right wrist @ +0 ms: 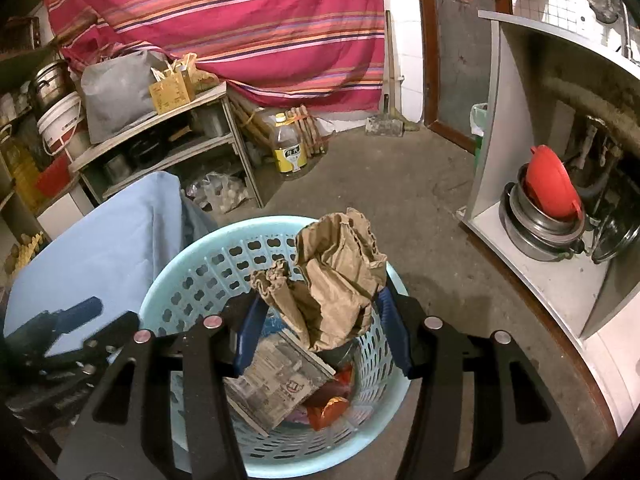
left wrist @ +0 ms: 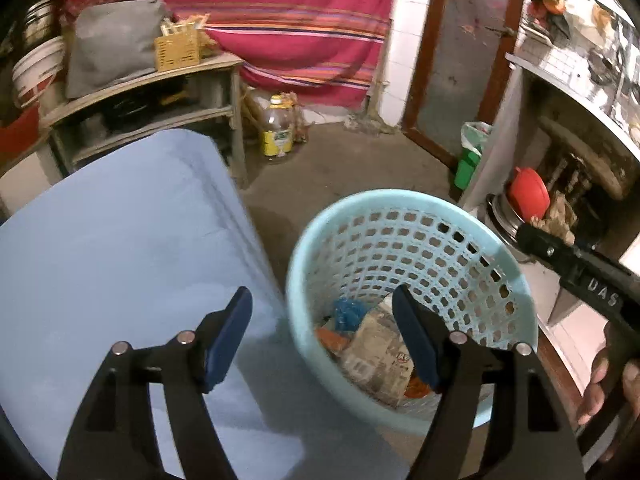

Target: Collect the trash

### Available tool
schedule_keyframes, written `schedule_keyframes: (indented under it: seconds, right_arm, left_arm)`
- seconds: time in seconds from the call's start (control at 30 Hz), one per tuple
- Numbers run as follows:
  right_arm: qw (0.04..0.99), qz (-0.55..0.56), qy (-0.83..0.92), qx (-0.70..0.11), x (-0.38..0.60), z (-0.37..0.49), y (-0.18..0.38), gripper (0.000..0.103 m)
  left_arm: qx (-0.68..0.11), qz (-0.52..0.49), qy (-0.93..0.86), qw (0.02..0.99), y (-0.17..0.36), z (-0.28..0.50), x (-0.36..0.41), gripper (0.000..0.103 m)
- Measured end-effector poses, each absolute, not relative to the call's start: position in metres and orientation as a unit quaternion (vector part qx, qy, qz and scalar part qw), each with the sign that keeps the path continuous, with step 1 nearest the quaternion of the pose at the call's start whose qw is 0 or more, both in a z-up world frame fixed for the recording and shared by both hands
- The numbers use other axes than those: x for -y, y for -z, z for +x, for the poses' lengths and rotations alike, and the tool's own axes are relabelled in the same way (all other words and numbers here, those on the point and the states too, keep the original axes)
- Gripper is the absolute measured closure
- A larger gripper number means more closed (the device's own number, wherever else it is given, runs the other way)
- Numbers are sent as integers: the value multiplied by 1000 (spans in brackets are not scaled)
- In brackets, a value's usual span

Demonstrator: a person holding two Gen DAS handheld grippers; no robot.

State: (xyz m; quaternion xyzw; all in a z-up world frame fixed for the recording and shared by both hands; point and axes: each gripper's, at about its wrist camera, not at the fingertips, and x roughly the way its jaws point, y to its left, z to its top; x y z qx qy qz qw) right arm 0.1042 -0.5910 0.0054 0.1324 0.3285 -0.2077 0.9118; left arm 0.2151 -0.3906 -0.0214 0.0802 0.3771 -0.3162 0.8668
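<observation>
Blue-covered table fills the left of my left wrist view, its near right edge just beside the light blue perforated basket on the floor. Basket sits between the table and the white cabinet on the right. Inside the basket: printed carton, flat and tilted, with orange wrappers at its right. My right gripper is closed on a crumpled brown paper bag, held above the basket's open top, fingers pressing it from both sides. My left gripper is wide open, holding nothing, one finger over the table and the other over the basket rim.
</observation>
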Motion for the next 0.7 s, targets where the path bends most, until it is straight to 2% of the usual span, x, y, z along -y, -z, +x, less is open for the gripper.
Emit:
schedule_keyframes:
  seconds: [0.27,0.43,0.5,0.57,0.7]
  right_arm:
    - [915,112,192,-338,571,124,8,48]
    - [916,102,191,-339,562,135,18,43]
    - [916,104,189,-338,560,138,20,26]
    - [916,100,197,-335,558,139,21,18]
    - [919,96,197,-329,552,137,19,11]
  left_arm:
    - [-319,71,268,906,-10,202,335,15]
    - [-310,69,248,915,-17,195,309,12]
    - [-311,65,247,916,-18,193,299,12]
    - [-306,64,242,918,-21,189,288,12]
    - [-295,57,234,925,-27,177,267,12]
